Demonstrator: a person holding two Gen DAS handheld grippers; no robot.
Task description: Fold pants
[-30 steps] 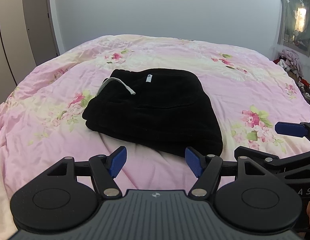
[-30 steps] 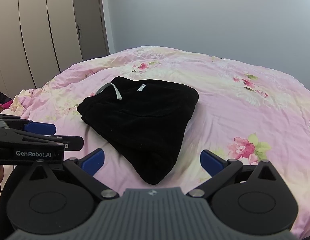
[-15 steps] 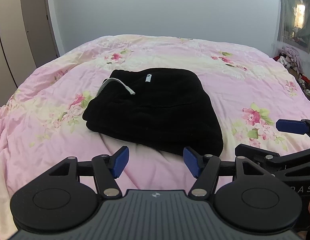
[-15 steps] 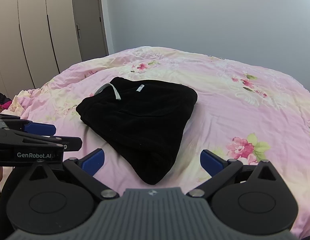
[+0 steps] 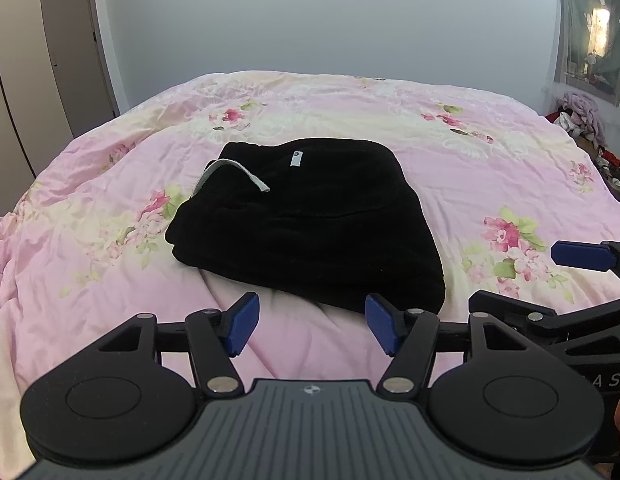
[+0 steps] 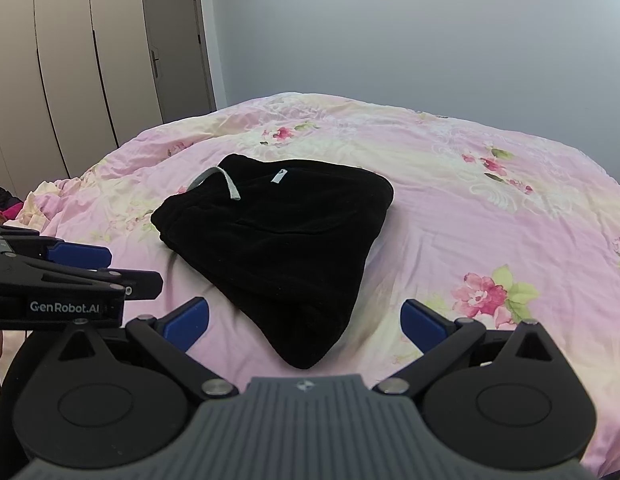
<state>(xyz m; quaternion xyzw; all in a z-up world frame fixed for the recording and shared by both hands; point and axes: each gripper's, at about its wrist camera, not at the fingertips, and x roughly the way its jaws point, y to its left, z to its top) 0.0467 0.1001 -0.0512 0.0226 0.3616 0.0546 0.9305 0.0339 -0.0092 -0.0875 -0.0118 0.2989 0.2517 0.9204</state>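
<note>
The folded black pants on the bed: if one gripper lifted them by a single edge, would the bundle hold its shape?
Probably not. The black pants lie as soft stacked layers, so a one-edge lift would likely let them droop open. The loose grey drawstring would probably dangle. They look plush, so likely not slippery.

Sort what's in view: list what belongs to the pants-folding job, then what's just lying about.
Job: folded black fleece pants on the pink floral quilt; open left gripper; open right gripper.

Lying about: heap of mixed clothes beside bed; dark patterned wall hanging.
</note>
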